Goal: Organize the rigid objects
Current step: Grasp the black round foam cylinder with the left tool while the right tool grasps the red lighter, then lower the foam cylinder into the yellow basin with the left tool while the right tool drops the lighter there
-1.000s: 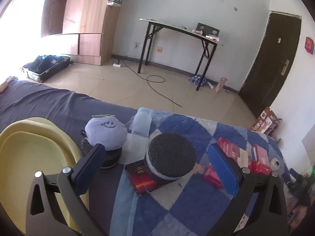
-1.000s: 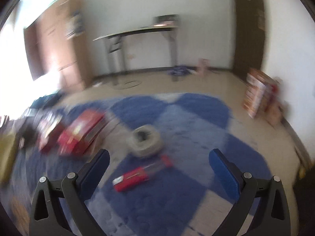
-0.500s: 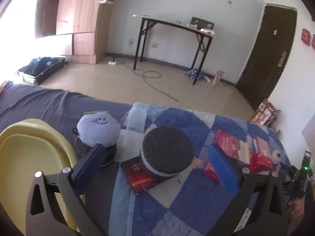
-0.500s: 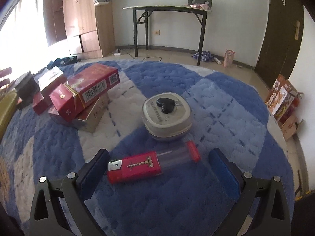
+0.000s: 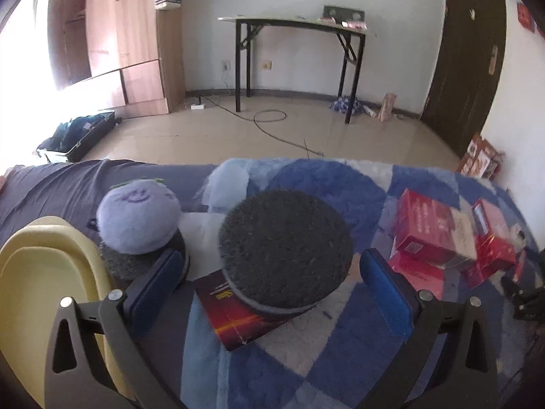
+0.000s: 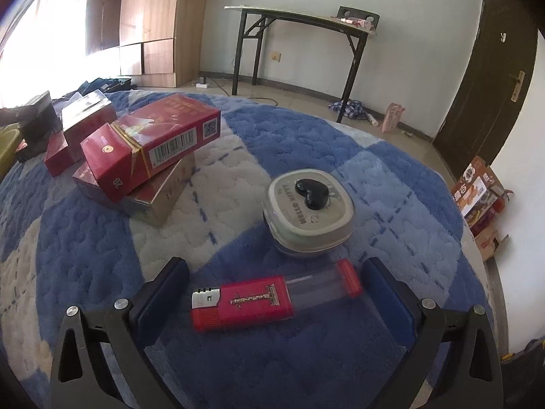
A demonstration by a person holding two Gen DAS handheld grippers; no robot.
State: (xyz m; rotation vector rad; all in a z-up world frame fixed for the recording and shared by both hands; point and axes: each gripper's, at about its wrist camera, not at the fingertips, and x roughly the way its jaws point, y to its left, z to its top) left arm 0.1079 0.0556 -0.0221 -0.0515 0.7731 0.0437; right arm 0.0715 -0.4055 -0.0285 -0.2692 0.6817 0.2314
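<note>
My left gripper [image 5: 272, 284] is open around a dark round plush cookie [image 5: 285, 250] that rests on a dark red box [image 5: 238, 320]. A lilac plush toy [image 5: 138, 220] sits to its left, beside a yellow tray [image 5: 51, 272]. Red boxes [image 5: 432, 235] are piled at the right. In the right wrist view my right gripper [image 6: 272, 289] is open, with a red lighter with a clear end [image 6: 269, 294] lying on the blanket between its fingers. Just beyond sits a grey rounded tin with a black heart [image 6: 308, 206]. Stacked red cigarette boxes [image 6: 150, 151] lie at the left.
Everything lies on a blue-and-white checked blanket [image 6: 102, 245] on a bed. Beyond its edge are a tiled floor, a black folding table [image 5: 296, 54], a wooden wardrobe [image 5: 126, 44], an open suitcase [image 5: 78, 134] and a dark door [image 5: 466, 54]. Cartons [image 6: 483, 194] stand by the right wall.
The left gripper has come lower and closer over the plush cookie. The right gripper swung left and settled, and now has the red lighter between its open fingers.
</note>
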